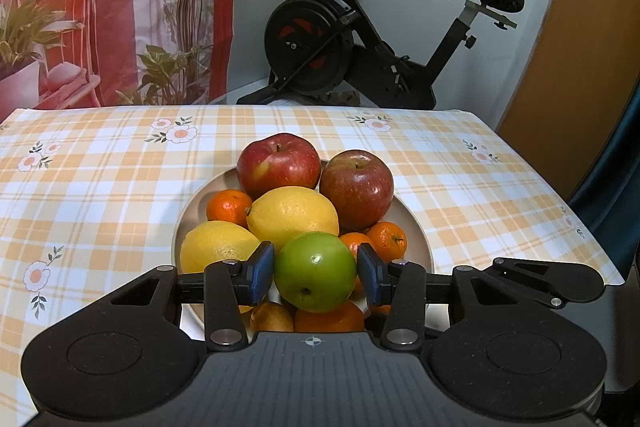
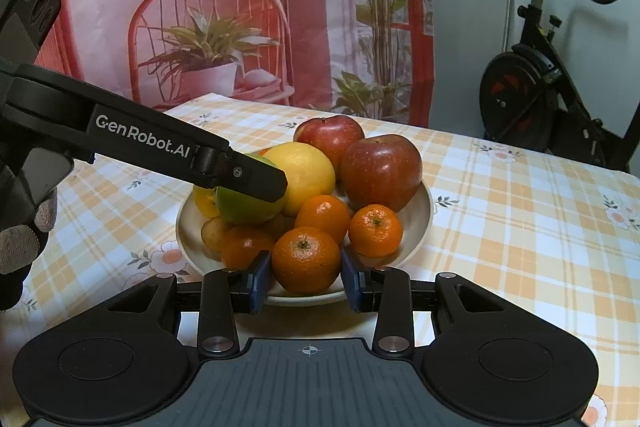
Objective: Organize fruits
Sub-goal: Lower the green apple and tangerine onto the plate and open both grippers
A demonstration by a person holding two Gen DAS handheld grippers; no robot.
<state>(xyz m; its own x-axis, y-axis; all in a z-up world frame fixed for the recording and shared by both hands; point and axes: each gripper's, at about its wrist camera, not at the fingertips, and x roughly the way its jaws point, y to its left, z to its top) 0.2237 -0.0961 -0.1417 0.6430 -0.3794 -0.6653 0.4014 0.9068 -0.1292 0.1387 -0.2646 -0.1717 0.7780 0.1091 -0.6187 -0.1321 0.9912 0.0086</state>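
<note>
From my remote seat, the round green apple (image 1: 315,271) looks waxy and glossy, with a bright highlight on its skin. The two dark red apples (image 1: 356,189) shine too, just speckled. The big yellow lemons (image 1: 293,213) and small orange mandarins (image 2: 306,259) have that dimpled, pebbly peel. The beige shallow bowl (image 2: 420,223) reads smooth and matt, maybe ceramic. The orange-checked flowered tablecloth (image 1: 100,187) has a slight vinyl-like sheen. My matt black plastic left gripper (image 1: 315,273) has blue rubbery-looking pads (image 1: 262,273) and brushed metal rivets.

Green apple (image 1: 315,271) atop piled lemons (image 1: 292,213), red apples (image 1: 356,189), mandarins (image 2: 306,259), on round beige plate (image 1: 416,227)
</note>
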